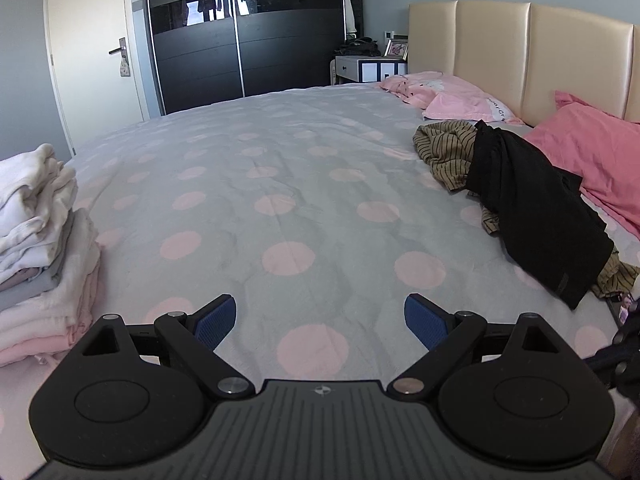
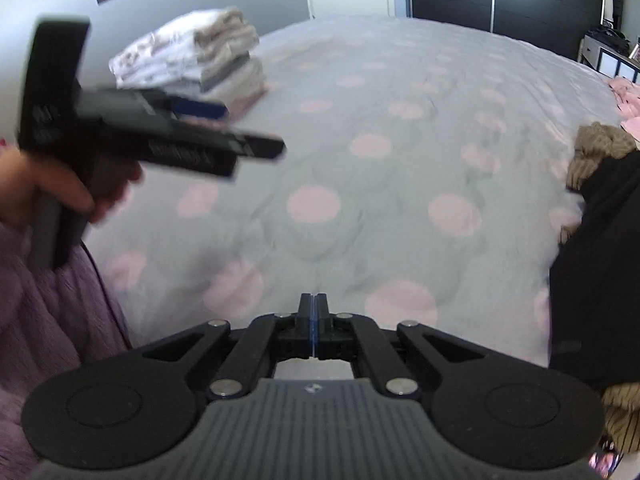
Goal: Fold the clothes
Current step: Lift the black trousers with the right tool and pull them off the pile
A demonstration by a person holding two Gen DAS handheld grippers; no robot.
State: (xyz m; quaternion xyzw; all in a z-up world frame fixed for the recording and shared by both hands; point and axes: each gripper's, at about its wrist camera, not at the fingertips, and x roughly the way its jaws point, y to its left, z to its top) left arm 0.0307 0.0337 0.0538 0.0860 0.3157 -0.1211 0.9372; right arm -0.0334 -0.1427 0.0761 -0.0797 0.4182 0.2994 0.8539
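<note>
Nothing is in hand just now; this looks to me like the gap between garments, with one piece put away and the next not yet picked up. On the bed, with its grey cover and pink dots, a stack of folded clothes sits at the left edge, white and pale pink pieces laid one on another. The work left is over on the right, near the pink pillows and the padded headboard: a black garment is draped in a heap over a crumpled olive striped garment.

The left gripper hovers low over bare bedcover, its blue-padded fingers spread wide with nothing between them. The heap lies well off to its right and ahead, not in line with the gap. The right gripper has its fingers pressed flat together, empty, no cloth caught between them. From its camera the black garment fills the right edge, near but to the side of the fingertips, and the folded stack shows far to the left. The view is blurred, so fine detail is lost.

I would judge the next move to be a swing rightward by the right gripper, which must first spread its fingers, then pinch an edge of the black garment and drag it onto the bare middle of the bed for laying flat.
</note>
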